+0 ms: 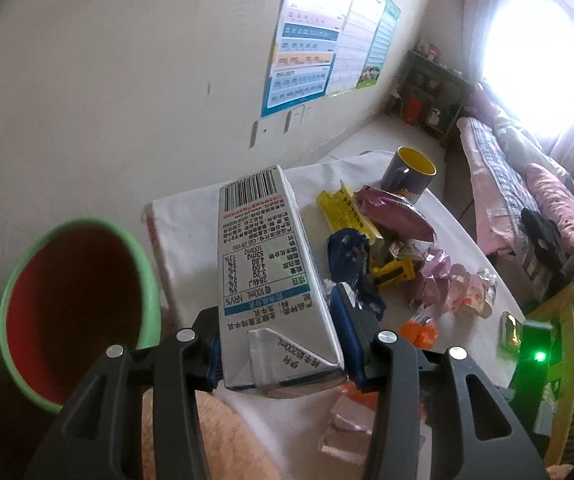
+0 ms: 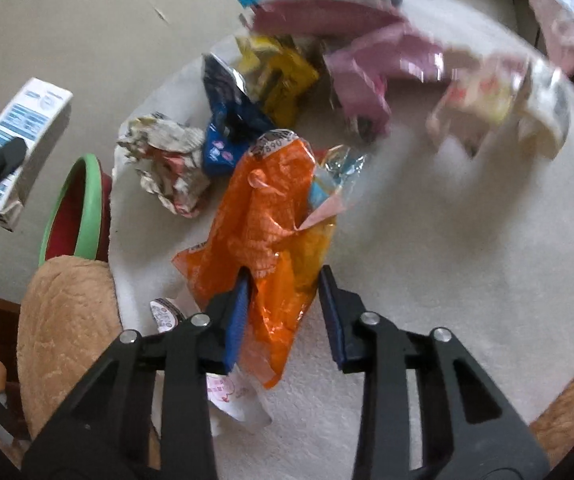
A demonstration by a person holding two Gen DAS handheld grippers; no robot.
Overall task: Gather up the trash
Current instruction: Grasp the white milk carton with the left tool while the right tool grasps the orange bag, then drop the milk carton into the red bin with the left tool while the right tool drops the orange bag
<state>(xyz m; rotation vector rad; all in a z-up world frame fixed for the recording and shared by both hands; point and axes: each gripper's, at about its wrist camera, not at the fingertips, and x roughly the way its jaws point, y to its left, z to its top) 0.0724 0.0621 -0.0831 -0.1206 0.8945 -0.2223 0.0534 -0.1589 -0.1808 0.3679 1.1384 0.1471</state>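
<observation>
While your left gripper (image 1: 279,344) clamps a grey-white milk carton (image 1: 265,276) between its blue pads, lifted clear of the white-covered table (image 1: 183,220), your right gripper (image 2: 285,316) straddles an orange wrapper (image 2: 263,240) lying on that cloth; its left pad touches the wrapper, but you cannot tell whether the right pad does. Just left of the carton stands a bin (image 1: 75,312), green outside and red inside, beside the table's edge. Farther across the table lie crumpled paper (image 2: 163,164), blue (image 1: 351,264), yellow (image 1: 345,210) and pink (image 1: 395,212) wrappers, and a yellow-lined mug (image 1: 409,174).
</observation>
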